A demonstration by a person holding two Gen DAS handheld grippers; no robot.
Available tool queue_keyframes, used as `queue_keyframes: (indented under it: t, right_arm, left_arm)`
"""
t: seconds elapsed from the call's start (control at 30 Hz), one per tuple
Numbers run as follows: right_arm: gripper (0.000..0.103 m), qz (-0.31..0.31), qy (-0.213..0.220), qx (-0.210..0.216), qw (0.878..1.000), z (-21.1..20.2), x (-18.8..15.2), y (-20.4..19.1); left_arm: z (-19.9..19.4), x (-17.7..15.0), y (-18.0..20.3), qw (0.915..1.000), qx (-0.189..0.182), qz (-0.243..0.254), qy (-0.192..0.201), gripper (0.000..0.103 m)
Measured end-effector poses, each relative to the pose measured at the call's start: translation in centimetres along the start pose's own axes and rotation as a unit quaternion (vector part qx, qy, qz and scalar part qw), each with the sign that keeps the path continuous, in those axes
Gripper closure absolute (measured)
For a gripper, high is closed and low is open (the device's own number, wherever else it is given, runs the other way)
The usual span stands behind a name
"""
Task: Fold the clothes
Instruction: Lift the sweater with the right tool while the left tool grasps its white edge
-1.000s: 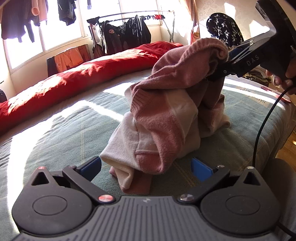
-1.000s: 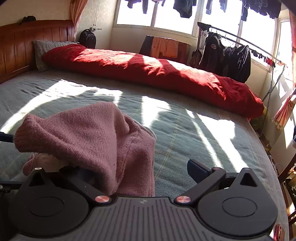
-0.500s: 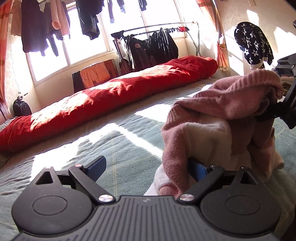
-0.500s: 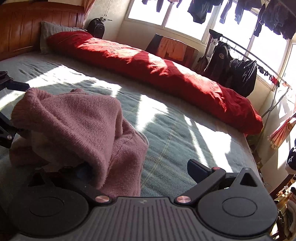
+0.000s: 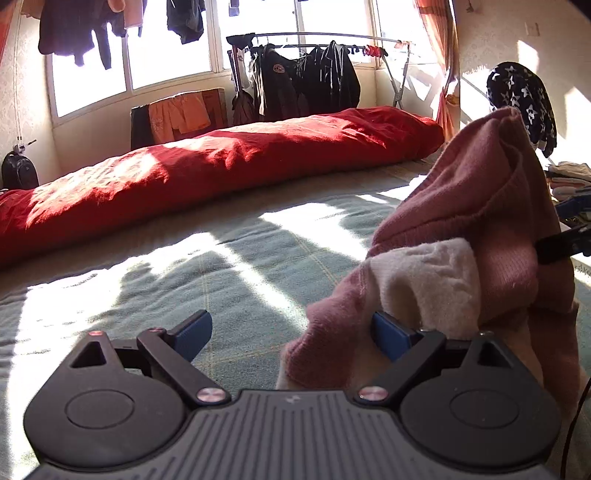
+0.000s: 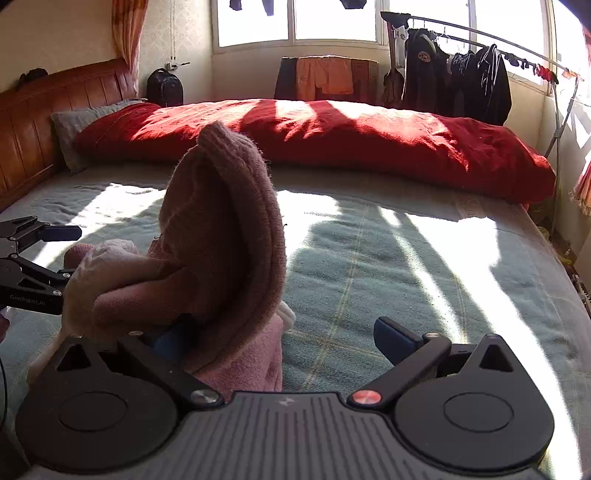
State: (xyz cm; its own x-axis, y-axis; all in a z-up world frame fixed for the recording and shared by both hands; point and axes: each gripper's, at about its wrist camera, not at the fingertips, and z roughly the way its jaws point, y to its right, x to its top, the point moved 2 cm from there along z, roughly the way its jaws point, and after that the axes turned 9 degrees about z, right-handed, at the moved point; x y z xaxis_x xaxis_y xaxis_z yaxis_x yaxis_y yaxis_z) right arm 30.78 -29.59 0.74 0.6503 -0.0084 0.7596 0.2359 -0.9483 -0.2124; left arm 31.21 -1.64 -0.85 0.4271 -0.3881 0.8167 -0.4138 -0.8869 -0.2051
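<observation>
Overhead, hung laundry [image 5: 77, 33]; sunlit green bedspread [image 6: 369, 258] below.

left wrist: low, close over bed [image 5: 236, 280] | right wrist: likewise | shared: red duvet [image 5: 221, 166]

Lighting: strong daylight from the windows [image 5: 170, 74] behind the red duvet [image 5: 221, 173]; panes blown out to white in both views. Sun patches: hard bright bands on the green bedspread [image 6: 369, 258] in front of the duvet, overexposed near the lower left corner of the left wrist view. Shadows: long, dark, sharp-edged stripes running from the duvet toward the cameras. Contrast: high; hanging clothes [image 5: 306, 81] above the duvet read as near silhouettes. Distortion: fisheye curvature, walls and bed edge bowed, dark corners. Focus: generally sharp, slight softness at the edges.
</observation>
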Motion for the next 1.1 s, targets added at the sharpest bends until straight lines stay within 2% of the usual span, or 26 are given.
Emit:
queue_keyframes:
  t: [0.07, 0.23, 0.33, 0.47, 0.57, 0.67, 0.77, 0.9, 1.0, 1.1]
  right_arm:
    - [0.0, 0.008, -0.002, 0.023, 1.0, -0.6, -1.1, -0.4]
    - [0.0, -0.031, 0.004, 0.061, 0.998, -3.0, -2.9, -3.1]
    - [0.0, -0.067, 0.004, 0.057, 0.996, -3.7, -3.7, -4.8]
    - [0.0, -0.088, -0.011, 0.055, 0.995, -3.4, -4.6, -6.3]
    - [0.0, -0.088, -0.024, 0.066, 0.994, -2.5, -5.4, -6.9]
    - [0.0, -0.08, -0.045, 0.063, 0.994, -0.6, -7.0, -6.9]
    - [0.0, -0.073, -0.061, 0.054, 0.994, 1.3, -8.4, -6.7]
    - [0.0, -0.059, -0.073, 0.056, 0.994, 1.8, -8.7, -6.1]
    - [0.0, -0.067, -0.087, 0.061, 0.992, 1.9, -8.9, -5.6]
    - [0.0, -0.081, -0.082, 0.064, 0.991, 1.7, -9.3, -5.3]
  left_arm:
    - [-0.7, -0.6, -0.2, 0.9997, -0.021, -0.011, 0.0, 0.01]
    - [-2.7, -1.7, -0.4, 0.998, -0.061, -0.017, -0.005, 0.01]
    - [-3.5, -2.5, 0.1, 0.9969, -0.077, -0.008, -0.012, 0.009]
    - [-4.2, -3.6, 0.8, 0.9973, -0.072, -0.002, -0.012, 0.009]
    - [-4.5, -4.1, 0.8, 0.9962, -0.085, -0.016, 0.004, 0.004]
    - [-3.7, -5.0, 0.5, 0.9939, -0.099, -0.049, 0.004, 0.003]
    - [-2.1, -6.5, 0.3, 0.9884, -0.127, -0.079, -0.022, 0.003]
    - [-0.3, -8.8, 0.1, 0.9836, -0.137, -0.098, -0.065, 0.003]
    - [0.3, -9.5, -0.1, 0.9819, -0.143, -0.106, -0.064, 0.001]
    - [0.7, -9.2, -0.1, 0.9824, -0.141, -0.095, -0.076, 0.001]
